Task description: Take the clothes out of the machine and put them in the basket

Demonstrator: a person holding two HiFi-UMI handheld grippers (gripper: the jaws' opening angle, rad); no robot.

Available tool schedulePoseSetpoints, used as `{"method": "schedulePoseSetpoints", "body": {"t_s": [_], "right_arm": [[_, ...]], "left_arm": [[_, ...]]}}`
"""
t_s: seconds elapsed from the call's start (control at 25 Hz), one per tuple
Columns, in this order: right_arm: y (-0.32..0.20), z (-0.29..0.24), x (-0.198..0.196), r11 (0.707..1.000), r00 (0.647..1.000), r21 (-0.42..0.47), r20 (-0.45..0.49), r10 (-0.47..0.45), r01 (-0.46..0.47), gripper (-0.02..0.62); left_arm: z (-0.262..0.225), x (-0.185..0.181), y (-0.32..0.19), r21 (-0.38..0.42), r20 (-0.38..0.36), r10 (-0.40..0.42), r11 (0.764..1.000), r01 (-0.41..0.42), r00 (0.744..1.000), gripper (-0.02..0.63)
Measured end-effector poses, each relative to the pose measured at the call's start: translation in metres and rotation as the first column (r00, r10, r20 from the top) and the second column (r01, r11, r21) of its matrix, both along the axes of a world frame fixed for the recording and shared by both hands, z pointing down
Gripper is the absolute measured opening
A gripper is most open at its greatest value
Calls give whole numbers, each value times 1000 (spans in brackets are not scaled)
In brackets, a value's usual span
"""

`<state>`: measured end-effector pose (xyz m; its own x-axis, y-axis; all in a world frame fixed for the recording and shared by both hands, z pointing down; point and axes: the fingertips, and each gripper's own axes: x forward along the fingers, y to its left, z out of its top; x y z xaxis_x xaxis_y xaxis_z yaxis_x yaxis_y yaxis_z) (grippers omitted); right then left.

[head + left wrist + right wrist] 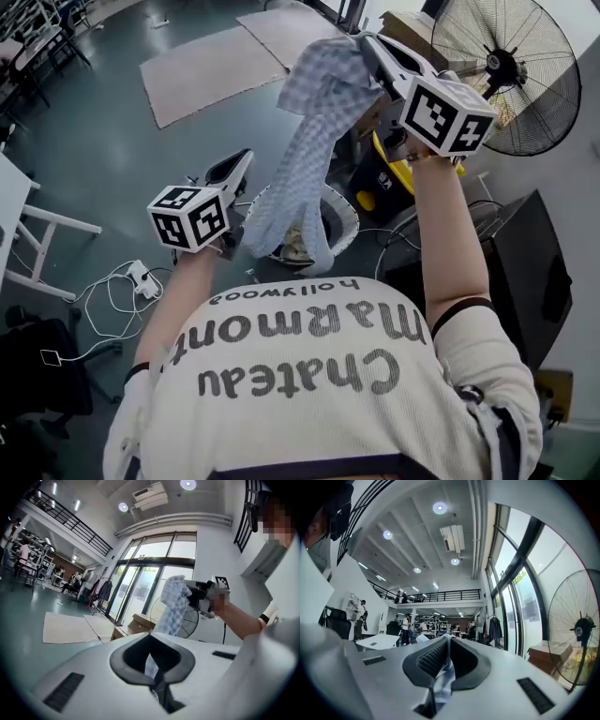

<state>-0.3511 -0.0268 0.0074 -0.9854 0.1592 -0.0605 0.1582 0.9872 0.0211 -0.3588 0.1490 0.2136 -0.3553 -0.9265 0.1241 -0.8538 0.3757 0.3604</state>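
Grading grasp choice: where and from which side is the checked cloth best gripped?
The cloth by its bunched top, approached level from the side, as the right gripper does: it hangs long and limp, so a top pinch keeps it draping freely.

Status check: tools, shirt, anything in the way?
Right tool shut on checked shirt, held high. Left tool shut on its lower part. Shirt hangs over basket. Nothing in the way.

The white knitted top (pixel 309 375), just behind the left gripper (pixel 242 164) and the right gripper (pixel 364 42), bears black lettering, upside down in the head view: "Chateau Marmont", with a smaller "hollywood" nearer the grippers.
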Motion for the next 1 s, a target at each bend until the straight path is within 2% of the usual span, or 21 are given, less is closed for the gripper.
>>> {"method": "schedulePoseSetpoints", "body": {"t_s": [0.36,0.64,0.84,1.0], "right_arm": [[-78,93,-15,988,990,-150,-132,-45,25,41],[-117,155,-6,968,969,-241,-215,-119,66,41],[-135,208,-6,946,934,-312,-307,-184,84,41],[-124,250,-11,947,890,-294,-389,-239,126,41]], "left_arm": [[14,-33,-23,21,-51,-154,988,155,987,8],[33,-41,-65,-15,-77,-192,981,192,978,8],[44,-41,-93,-36,-82,-204,979,202,976,8],[52,-36,-106,-49,-94,-221,975,217,971,8]]}}
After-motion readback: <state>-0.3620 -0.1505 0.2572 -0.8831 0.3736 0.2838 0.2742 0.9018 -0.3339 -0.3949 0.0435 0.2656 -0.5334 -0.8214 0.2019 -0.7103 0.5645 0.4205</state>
